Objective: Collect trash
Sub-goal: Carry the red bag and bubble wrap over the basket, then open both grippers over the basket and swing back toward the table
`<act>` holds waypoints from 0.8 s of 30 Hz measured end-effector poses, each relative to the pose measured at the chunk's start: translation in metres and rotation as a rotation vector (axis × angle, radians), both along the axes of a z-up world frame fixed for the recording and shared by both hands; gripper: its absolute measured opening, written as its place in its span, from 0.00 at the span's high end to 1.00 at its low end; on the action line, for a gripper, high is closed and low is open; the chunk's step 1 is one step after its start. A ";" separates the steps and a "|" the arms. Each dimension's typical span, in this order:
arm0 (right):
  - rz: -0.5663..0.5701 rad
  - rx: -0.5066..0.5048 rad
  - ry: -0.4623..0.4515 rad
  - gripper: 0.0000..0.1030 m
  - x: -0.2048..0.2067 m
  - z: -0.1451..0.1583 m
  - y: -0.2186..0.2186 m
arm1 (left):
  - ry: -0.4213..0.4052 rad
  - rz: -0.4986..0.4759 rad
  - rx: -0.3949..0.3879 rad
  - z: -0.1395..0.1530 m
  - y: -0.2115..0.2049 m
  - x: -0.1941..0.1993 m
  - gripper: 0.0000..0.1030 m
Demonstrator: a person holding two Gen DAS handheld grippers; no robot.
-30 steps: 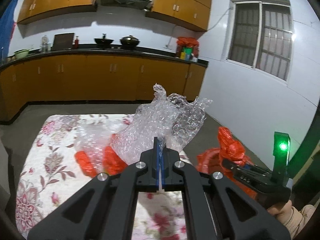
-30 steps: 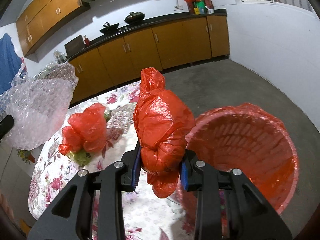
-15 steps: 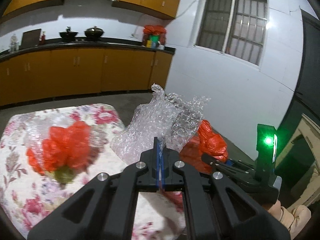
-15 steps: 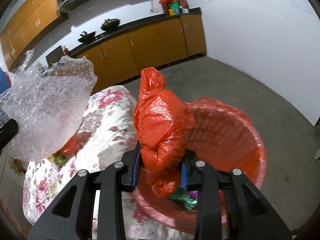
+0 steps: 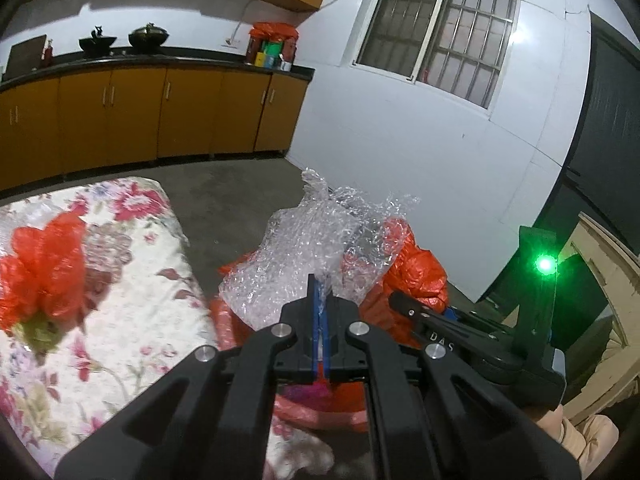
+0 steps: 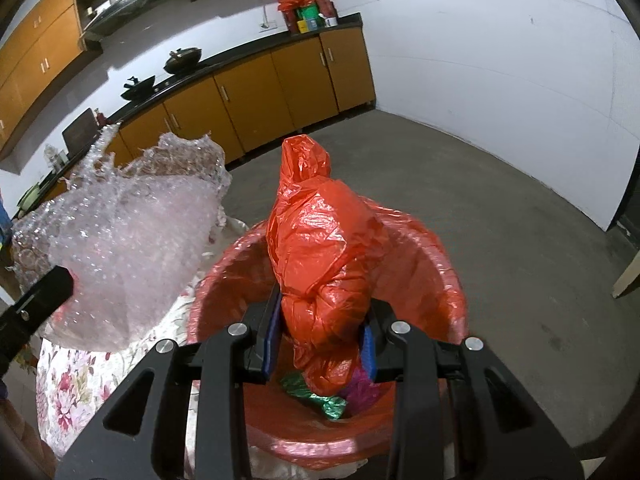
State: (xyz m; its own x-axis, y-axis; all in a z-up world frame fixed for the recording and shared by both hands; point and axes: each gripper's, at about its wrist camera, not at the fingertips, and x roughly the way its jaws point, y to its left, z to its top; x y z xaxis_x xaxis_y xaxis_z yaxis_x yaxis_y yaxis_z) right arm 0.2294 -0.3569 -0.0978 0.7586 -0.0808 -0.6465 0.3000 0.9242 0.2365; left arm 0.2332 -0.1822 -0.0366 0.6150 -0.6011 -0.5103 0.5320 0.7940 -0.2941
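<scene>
Kitchen bkgd: orange base cabinets [image 6: 280, 76] under a dark counter, two woks [image 5: 120, 38] on it, barred window [image 5: 444, 20] in the white wall. Floral-cloth table [image 5: 132, 320] sits just beside the red-lined trash bin [image 6: 432, 276]; another red bag [image 5: 44, 268] lies on the cloth w/ something green under it, well apart from both claws.

Left gripper [image 5: 319, 304] is pinched tight on a sheet of bubble wrap [image 5: 304, 256], blue pads nearly meeting w/ only the film between. Wrap fans up & away from the tips, and in left view it screens most of the bin & part of the right-hand load.

Right gripper [image 6: 320, 336] is clamped on a crumpled red plastic bag [image 6: 320, 256], jaws part-open around its bulk, directly over the bin mouth. Bag's long axis runs roughly upright, narrow twisted end on top, fat end hanging below the pads.

Right view only: bin interior, w/ green foil wrapper [image 6: 320, 398] & a purple scrap [image 6: 362, 390] at bottom, under the bag. Left view only: right tool's side w/ green LED [image 5: 545, 265], the person's hand [image 5: 576, 436] behind it.

Bubble wrap in right view [image 6: 120, 256] hangs left of the bin rim, over the table edge; touching the rim or not—can't tell.
</scene>
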 end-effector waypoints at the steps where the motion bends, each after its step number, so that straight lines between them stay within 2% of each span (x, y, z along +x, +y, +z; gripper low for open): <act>1: -0.004 0.001 0.001 0.68 0.000 -0.001 -0.002 | 0.004 -0.004 0.000 -0.002 -0.004 0.001 0.97; 8: -0.015 0.004 0.004 0.67 0.003 -0.002 -0.009 | 0.048 -0.034 0.002 -0.018 -0.023 0.013 0.96; 10: -0.012 -0.001 0.003 0.64 0.003 -0.003 -0.008 | 0.067 -0.030 0.009 -0.026 -0.026 0.017 0.90; 12: -0.008 -0.003 0.000 0.57 0.004 -0.004 -0.007 | 0.078 -0.017 0.014 -0.031 -0.023 0.020 0.75; 14: -0.007 -0.005 -0.005 0.42 0.003 -0.005 -0.006 | 0.079 0.002 0.022 -0.035 -0.017 0.020 0.67; 17: -0.015 -0.010 -0.010 0.39 -0.003 -0.007 -0.007 | 0.081 0.048 0.042 -0.038 -0.001 0.024 0.61; 21: -0.025 -0.003 -0.007 0.36 -0.004 -0.008 -0.007 | 0.057 0.151 0.084 -0.037 0.027 0.024 0.41; 24: -0.023 -0.023 -0.011 0.31 -0.002 -0.005 -0.001 | 0.021 0.241 0.140 -0.037 0.050 0.020 0.29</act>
